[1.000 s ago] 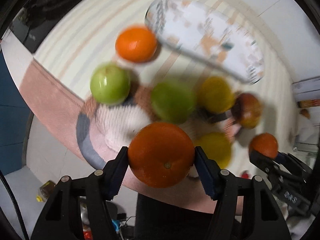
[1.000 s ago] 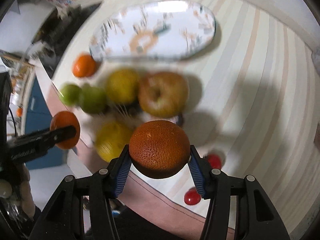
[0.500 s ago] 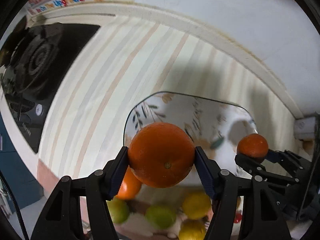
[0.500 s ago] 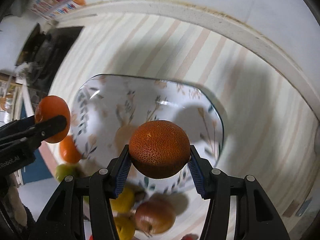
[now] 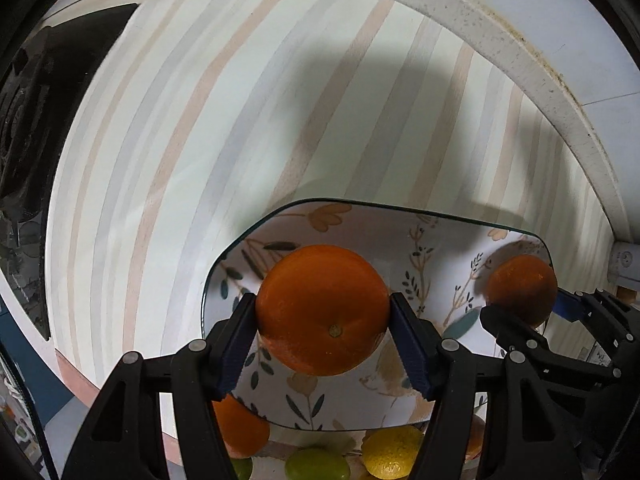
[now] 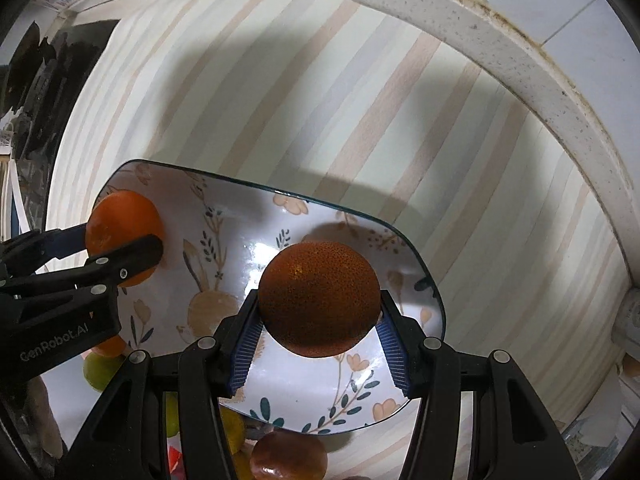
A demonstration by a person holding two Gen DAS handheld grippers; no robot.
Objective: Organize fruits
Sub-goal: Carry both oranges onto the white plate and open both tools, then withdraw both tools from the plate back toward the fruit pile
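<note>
My left gripper (image 5: 323, 332) is shut on a bright orange (image 5: 322, 309) and holds it over the left part of a floral plate (image 5: 436, 248). My right gripper (image 6: 319, 328) is shut on a darker, rough-skinned orange (image 6: 319, 298) and holds it over the right part of the same plate (image 6: 240, 216). Each gripper shows in the other's view: the right one (image 5: 520, 308) at the plate's right end, the left one (image 6: 120, 248) at its left end. Whether the oranges touch the plate I cannot tell.
Near the plate's front edge lie another orange (image 5: 240, 428), a green fruit (image 5: 316, 464), a yellow fruit (image 5: 392, 454) and a reddish apple (image 6: 288, 456). A black stove (image 5: 28, 92) stands far left. A white raised ledge (image 5: 520, 52) borders the striped counter at the back.
Both grippers have carried their oranges away from the fruit pile to over the floral plate and come lower and closer to it. Both stay shut on their oranges.
</note>
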